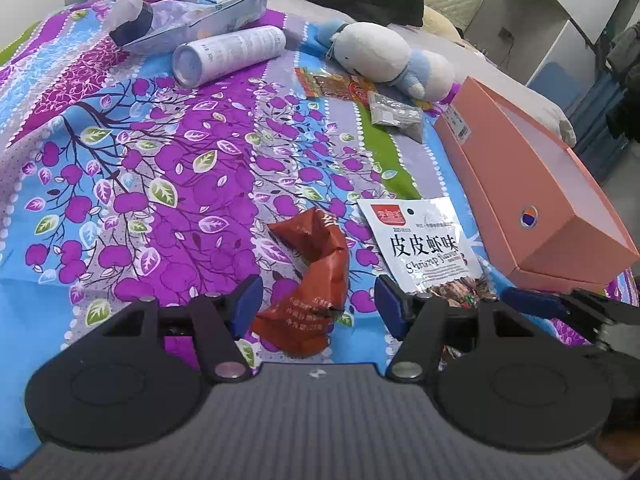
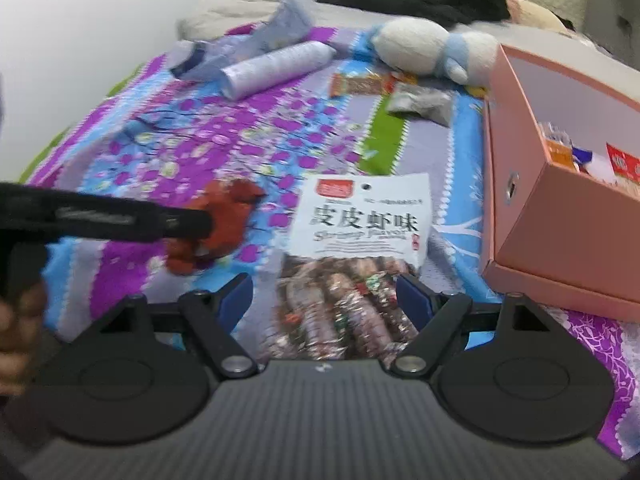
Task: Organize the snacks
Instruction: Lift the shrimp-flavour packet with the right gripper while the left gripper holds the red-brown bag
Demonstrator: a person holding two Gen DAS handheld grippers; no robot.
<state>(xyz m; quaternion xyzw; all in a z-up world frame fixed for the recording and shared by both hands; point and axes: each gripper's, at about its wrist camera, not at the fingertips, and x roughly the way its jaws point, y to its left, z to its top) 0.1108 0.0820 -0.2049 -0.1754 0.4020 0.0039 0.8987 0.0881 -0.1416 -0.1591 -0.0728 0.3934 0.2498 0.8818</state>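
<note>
A crumpled red snack packet (image 1: pixel 320 264) lies on the flowered bedspread (image 1: pixel 160 160) between the jaws of my left gripper (image 1: pixel 320 302). The jaws stand open, with a gap between each pad and the packet. A white shrimp-flavour packet (image 2: pixel 368 216) lies flat beneath my right gripper (image 2: pixel 325 298), which is open, its pads wide of the packet. The pink box (image 2: pixel 552 240) at the right stands open with a few snacks (image 2: pixel 616 164) inside. The left gripper's finger (image 2: pixel 192 224) shows over the red packet (image 2: pixel 228 208) in the right wrist view.
At the back lie a white tube (image 1: pixel 232 54), a clear plastic bag (image 1: pixel 192 16), a white and blue plush toy (image 1: pixel 384 56), a red-orange packet (image 1: pixel 332 84) and a grey packet (image 1: pixel 396 114). Dark clothes are piled behind. A hand (image 2: pixel 16 320) holds the left gripper's handle.
</note>
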